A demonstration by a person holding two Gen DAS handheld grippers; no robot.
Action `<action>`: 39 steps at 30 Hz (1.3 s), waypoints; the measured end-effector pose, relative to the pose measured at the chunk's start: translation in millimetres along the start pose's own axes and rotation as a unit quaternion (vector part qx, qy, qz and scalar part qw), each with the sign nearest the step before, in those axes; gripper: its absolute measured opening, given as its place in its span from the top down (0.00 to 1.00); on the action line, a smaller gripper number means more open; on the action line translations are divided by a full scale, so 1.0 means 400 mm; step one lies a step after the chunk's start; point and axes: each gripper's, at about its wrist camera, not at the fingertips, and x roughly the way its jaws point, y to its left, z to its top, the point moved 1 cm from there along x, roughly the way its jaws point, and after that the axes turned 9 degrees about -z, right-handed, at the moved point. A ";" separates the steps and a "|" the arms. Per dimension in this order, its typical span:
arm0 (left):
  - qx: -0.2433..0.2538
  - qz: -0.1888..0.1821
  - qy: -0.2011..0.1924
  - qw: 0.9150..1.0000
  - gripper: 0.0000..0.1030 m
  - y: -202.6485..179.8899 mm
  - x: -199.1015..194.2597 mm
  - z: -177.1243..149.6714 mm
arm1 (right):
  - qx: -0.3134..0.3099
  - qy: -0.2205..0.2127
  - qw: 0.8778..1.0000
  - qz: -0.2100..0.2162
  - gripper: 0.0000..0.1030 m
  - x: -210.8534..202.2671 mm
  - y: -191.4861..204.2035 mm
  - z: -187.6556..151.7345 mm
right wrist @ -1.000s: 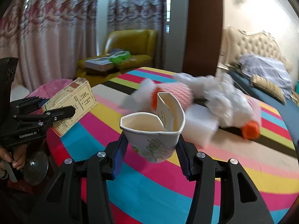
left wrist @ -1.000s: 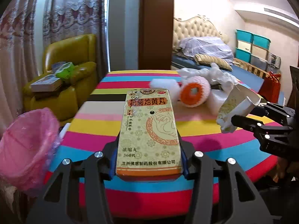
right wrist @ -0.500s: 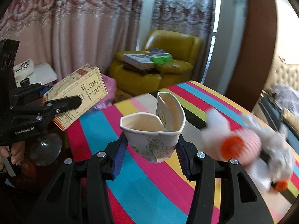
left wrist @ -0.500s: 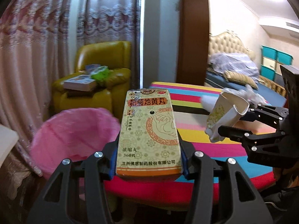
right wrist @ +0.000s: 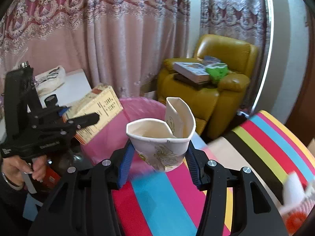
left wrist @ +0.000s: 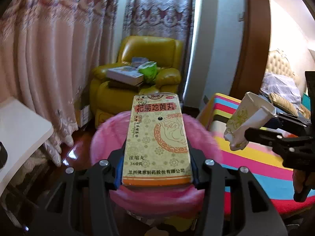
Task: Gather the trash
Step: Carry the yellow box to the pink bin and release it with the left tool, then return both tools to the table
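1. We see the left gripper (left wrist: 156, 155) clamped on the medicine box (left wrist: 157, 137), w/ the box lying flat between the blue pads, directly above the pink trash bin (left wrist: 157, 194).
2. Right gripper (right wrist: 159, 157) is clamped on a crushed paper cup (right wrist: 161, 137), rim dented & folded; cup sits over the striped table (right wrist: 265, 147) edge, just beside the bin (right wrist: 137, 110).
3. Bin stands on the floor btw the table and a yellow armchair (left wrist: 137, 74), which has books (left wrist: 126, 74) on it.
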 end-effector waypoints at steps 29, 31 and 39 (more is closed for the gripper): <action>0.049 0.022 -0.028 0.998 0.04 -0.165 -0.012 -0.060 | 0.081 -0.029 0.989 -0.124 0.18 -0.196 -0.238 -0.161; 0.072 -0.002 -0.022 0.997 0.04 -0.231 0.004 -0.066 | 0.094 -0.016 0.983 -0.157 0.18 -0.226 -0.276 -0.208; 0.122 -0.085 0.034 0.988 0.04 -0.473 0.108 -0.139 | 0.179 0.023 0.941 -0.286 0.18 -0.370 -0.446 -0.414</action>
